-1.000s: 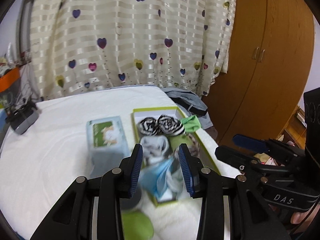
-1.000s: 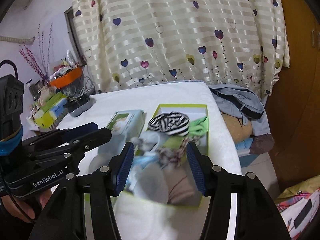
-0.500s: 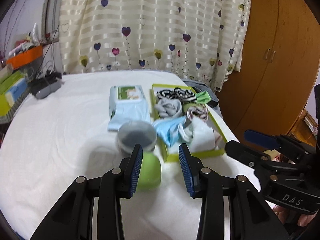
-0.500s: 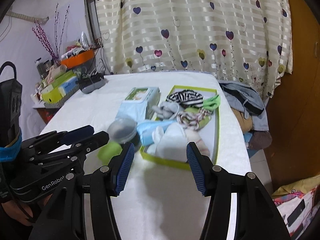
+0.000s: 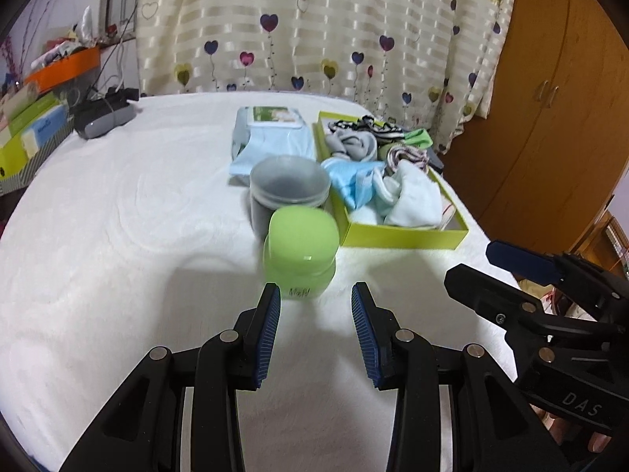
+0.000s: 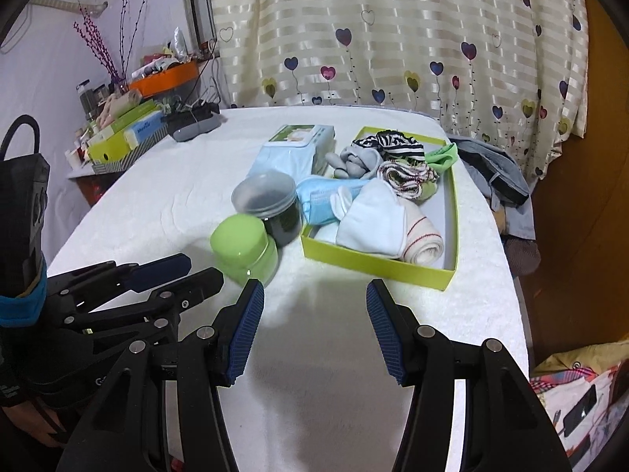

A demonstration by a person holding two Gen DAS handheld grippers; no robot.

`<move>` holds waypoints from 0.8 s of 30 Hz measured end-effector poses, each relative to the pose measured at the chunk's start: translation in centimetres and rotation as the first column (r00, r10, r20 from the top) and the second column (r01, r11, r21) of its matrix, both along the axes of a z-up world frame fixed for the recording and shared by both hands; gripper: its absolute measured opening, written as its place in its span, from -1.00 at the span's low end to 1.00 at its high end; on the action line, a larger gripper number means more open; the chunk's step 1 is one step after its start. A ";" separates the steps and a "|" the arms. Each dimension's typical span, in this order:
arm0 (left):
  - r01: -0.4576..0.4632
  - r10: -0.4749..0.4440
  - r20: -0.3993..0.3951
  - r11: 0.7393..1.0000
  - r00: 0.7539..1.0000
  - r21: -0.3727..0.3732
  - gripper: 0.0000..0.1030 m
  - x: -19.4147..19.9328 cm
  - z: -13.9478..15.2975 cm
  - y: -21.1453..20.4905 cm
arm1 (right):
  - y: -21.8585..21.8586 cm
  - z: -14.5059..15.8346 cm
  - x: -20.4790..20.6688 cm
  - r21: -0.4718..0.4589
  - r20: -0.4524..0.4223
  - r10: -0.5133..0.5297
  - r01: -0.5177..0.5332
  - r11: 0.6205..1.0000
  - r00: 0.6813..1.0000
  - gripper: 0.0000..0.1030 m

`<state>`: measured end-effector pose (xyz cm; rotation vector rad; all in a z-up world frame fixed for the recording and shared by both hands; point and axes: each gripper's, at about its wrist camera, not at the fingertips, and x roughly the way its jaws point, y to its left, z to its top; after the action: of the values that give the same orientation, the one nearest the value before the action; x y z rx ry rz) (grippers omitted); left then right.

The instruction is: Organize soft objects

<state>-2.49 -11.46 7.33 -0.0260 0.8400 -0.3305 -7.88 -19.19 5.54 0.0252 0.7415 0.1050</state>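
Left wrist view: the left gripper [image 5: 315, 295] hovers with jaws parted and empty just short of a green jar [image 5: 300, 251] — socks [image 5: 412, 198] fill the green box [image 5: 405, 236] beyond; the right gripper [image 6: 314, 295] gapes wider, empty.

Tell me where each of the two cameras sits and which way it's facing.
Left wrist: on the left gripper, angled down across the white bed at the green jar; the right gripper and fingertips show at right.
Right wrist: on the right gripper, facing the bed and sock box; the left gripper and a wrist show at left.
Shared: jar, grey-lidded jar, box, wipes pack, curtain.
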 end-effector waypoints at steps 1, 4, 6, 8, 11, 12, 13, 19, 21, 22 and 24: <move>-0.004 0.004 -0.002 1.000 1.000 0.007 -0.29 -0.1 -0.1 0.0 | 0.0 -0.1 0.0 0.000 -0.001 0.002 -0.002 1.000 1.000 0.07; -0.012 0.012 -0.007 1.000 1.000 0.004 -0.29 -0.1 -0.1 0.1 | 0.2 -0.1 -0.2 -0.004 -0.004 0.005 -0.005 1.000 1.000 0.07; -0.022 0.022 -0.009 1.000 1.000 0.008 -0.29 -0.2 -0.2 0.1 | 0.2 -0.2 -0.3 -0.001 -0.006 0.003 -0.003 1.000 1.000 0.07; -0.039 0.039 -0.003 0.999 0.999 0.032 -0.29 -0.3 -0.2 0.1 | 0.2 -0.2 -0.2 0.001 -0.007 0.004 -0.004 1.000 1.000 0.07; -0.045 0.045 -0.010 0.999 0.999 0.022 -0.29 -0.2 -0.3 0.4 | 0.3 -0.2 -0.2 -0.002 -0.007 0.004 -0.004 1.000 1.000 0.07; -0.054 0.054 -0.009 0.998 0.999 0.026 -0.29 -0.2 -0.3 0.4 | 0.2 -0.2 -0.2 0.001 -0.007 0.006 -0.006 1.000 1.000 0.07; -0.062 0.062 -0.002 0.997 0.998 0.039 -0.29 -0.3 -0.3 0.4 | 0.3 -0.2 -0.3 0.003 -0.007 0.006 -0.006 1.000 1.000 0.07; -0.082 0.082 0.012 0.995 0.997 0.053 -0.29 -0.3 -0.1 0.8 | 0.3 -0.2 -0.3 0.001 -0.008 0.006 -0.006 1.000 1.000 0.07; -0.093 0.092 0.013 0.993 0.996 0.070 -0.29 -0.3 -0.2 0.8 | 0.4 -0.2 -0.3 -0.001 -0.008 0.006 -0.006 1.000 1.000 0.07; -0.097 0.096 0.013 0.992 0.995 0.077 -0.29 -0.3 -0.2 0.8 | 0.5 -0.2 -0.3 -0.002 -0.010 0.008 -0.008 1.000 1.000 0.07; -0.095 0.095 0.010 0.992 0.995 0.078 -0.29 -0.3 -0.3 0.8 | 0.6 -0.2 -0.4 -0.003 -0.012 0.009 -0.009 1.000 1.000 0.07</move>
<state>-2.81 -10.63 7.07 0.0082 0.8425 -0.2080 -8.24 -18.64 5.32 0.0194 0.7538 0.1120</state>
